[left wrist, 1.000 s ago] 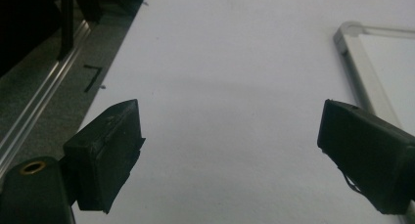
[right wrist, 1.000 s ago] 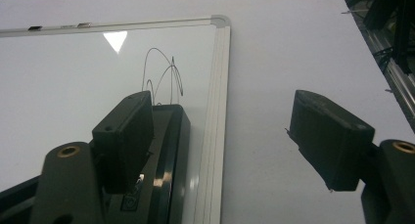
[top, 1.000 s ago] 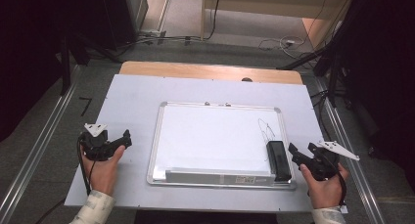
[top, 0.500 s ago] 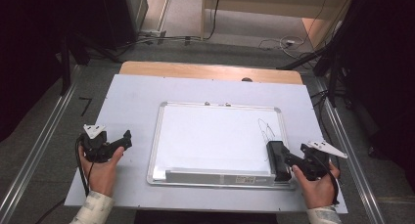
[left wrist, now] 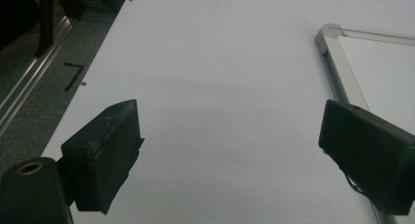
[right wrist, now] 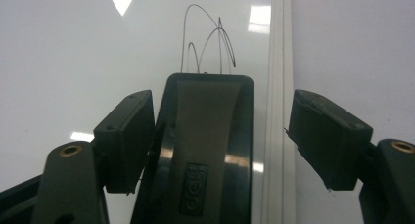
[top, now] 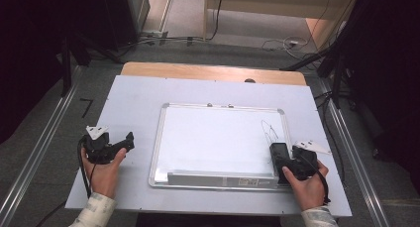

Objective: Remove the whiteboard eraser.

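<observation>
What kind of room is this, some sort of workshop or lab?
Probably a lab or recording bench: a whiteboard lies flat on a table, cables trail over the floor behind, and metal rails run alongside the table.

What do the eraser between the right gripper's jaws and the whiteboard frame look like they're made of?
The eraser looks like glossy black moulded plastic: it mirrors the lights and carries a raised logo. The whiteboard frame seems brushed aluminium, silver with a dull sheen and a rounded corner cap, perhaps plastic. The right gripper straddles the eraser, jaws open.
</observation>
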Tool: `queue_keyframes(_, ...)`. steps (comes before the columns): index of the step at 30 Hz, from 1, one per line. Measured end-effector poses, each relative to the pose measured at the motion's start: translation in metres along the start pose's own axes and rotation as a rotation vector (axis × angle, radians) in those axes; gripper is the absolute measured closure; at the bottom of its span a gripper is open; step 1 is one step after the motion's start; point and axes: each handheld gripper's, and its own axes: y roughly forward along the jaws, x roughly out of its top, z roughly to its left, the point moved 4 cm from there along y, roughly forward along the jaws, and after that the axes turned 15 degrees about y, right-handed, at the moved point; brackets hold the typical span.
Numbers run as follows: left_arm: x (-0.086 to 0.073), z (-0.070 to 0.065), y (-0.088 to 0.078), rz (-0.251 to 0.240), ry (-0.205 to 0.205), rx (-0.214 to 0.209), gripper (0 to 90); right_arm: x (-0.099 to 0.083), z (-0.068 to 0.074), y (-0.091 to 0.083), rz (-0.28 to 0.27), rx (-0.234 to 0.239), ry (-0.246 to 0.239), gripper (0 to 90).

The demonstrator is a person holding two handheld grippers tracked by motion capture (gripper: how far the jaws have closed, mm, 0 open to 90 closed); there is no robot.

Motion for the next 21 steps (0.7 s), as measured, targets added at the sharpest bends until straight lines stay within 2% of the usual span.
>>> queue_keyframes(6,0.001,-0.002,0.001,-0.003,0.001,-0.005,9.1,-0.002,0.005,0.009,-0.003,-0.049,-0.05,25.7)
queue_keyframes(11,0.002,-0.005,0.001,-0.004,0.008,-0.011,9.1,-0.006,0.01,0.016,0.025,-0.049,-0.043,28.0)
queue_keyframes(15,0.002,-0.004,0.002,-0.003,0.005,-0.015,9.1,-0.006,0.011,0.02,0.034,-0.048,-0.016,29.4)
queue_keyframes(21,0.002,-0.003,0.002,0.003,-0.004,-0.024,9.1,-0.008,0.012,0.021,0.048,-0.056,-0.02,34.3)
